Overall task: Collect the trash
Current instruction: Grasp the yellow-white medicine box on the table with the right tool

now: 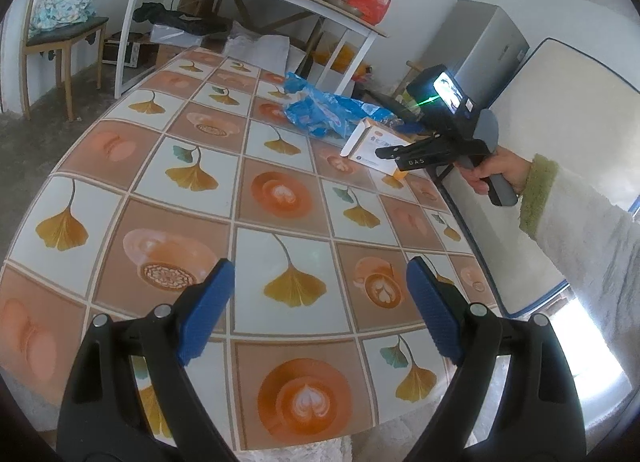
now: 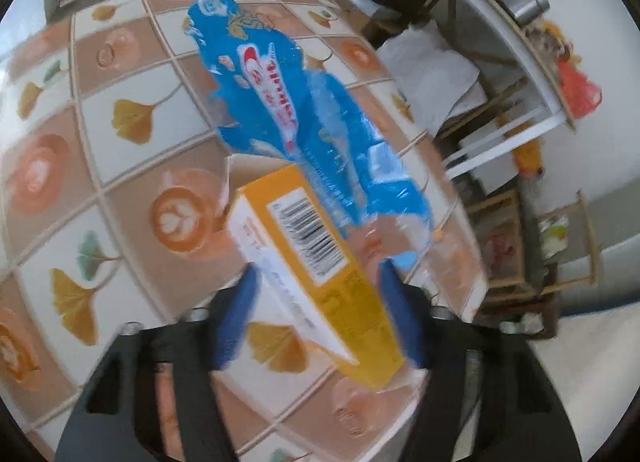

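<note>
The left gripper (image 1: 320, 294) hangs wide open above the tile-patterned bench (image 1: 120, 190), holding nothing. Toward the far right edge lies a crumpled blue plastic wrapper (image 1: 324, 110); just beside it the right gripper (image 2: 316, 314) clamps a yellow-and-white cardboard box (image 2: 320, 262).

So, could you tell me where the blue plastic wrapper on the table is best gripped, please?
Probably by the raised, crumpled end of the blue wrapper nearest the orange box, coming in low from the table's near side. It lies long and mostly flat, so only those puckered folds give the open left gripper something to pinch.
</note>
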Demonstrator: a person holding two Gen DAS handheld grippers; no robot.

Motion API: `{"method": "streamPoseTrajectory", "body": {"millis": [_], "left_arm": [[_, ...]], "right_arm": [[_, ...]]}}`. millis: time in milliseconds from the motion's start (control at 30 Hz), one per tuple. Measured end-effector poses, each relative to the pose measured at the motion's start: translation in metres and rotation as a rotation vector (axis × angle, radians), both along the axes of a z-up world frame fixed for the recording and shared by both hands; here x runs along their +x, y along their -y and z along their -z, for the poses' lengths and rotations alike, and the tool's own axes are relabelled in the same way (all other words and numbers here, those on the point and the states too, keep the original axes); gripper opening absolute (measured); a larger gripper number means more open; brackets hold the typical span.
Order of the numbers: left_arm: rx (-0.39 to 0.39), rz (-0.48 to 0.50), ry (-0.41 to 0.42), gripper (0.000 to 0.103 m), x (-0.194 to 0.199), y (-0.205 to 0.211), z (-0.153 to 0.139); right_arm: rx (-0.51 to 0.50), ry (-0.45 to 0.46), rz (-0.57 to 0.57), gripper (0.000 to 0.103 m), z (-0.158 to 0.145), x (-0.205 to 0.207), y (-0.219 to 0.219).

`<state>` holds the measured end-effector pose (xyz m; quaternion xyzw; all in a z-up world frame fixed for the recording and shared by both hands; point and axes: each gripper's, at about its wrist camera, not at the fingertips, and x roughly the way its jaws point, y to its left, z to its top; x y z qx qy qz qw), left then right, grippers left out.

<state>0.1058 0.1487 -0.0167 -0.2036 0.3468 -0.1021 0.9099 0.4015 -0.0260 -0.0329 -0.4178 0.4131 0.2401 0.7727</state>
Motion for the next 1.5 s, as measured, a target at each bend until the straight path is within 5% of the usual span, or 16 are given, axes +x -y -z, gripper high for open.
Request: {"method": "streamPoseTrajectory", "body": {"millis": [133,367,433,533,633,700,900,1100,1500], "left_arm": [[-0.024,-0.004,-0.002,0.084,-0.002,-0.005,0.002],[-0.039,-0.02,-0.01,0.084,-0.01,-0.012,0.002],[-0.04,-0.024,-0.02,0.084,-0.012,-0.012,0.004],[-0.051,-0.023,-0.035,0.084,-0.015,-0.013,0.006],[-0.064,-0.013,-0.044,0.084,-0.017,-0.012,0.008],[-0.081,-0.005,-0.057,0.084,-0.017,-0.011,0.011],[-0.214,0.052,-0.098,0.083,-0.002,0.0,0.023],[-0.326,0.078,-0.143,0.068,0.019,0.006,0.037],[-0.339,0.082,-0.17,0.068,0.033,0.001,0.042]], "right_arm": [[0.08,-0.022,0.034,0.04,-0.009,-0.022,0.007],[0.273,-0.105,0.136,0.04,-0.024,-0.093,0.006],[0.339,-0.162,0.161,0.053,-0.027,-0.106,0.004],[0.514,-0.386,0.18,0.066,-0.029,-0.125,0.009],[0.688,-0.502,0.174,0.067,-0.036,-0.138,0.022],[0.739,-0.488,0.197,0.067,-0.039,-0.136,0.033],[0.744,-0.402,0.399,0.067,-0.021,-0.081,0.057],[0.802,-0.616,0.572,0.05,0.035,-0.035,0.071],[0.882,-0.916,0.54,0.036,0.054,-0.112,0.053]]}}
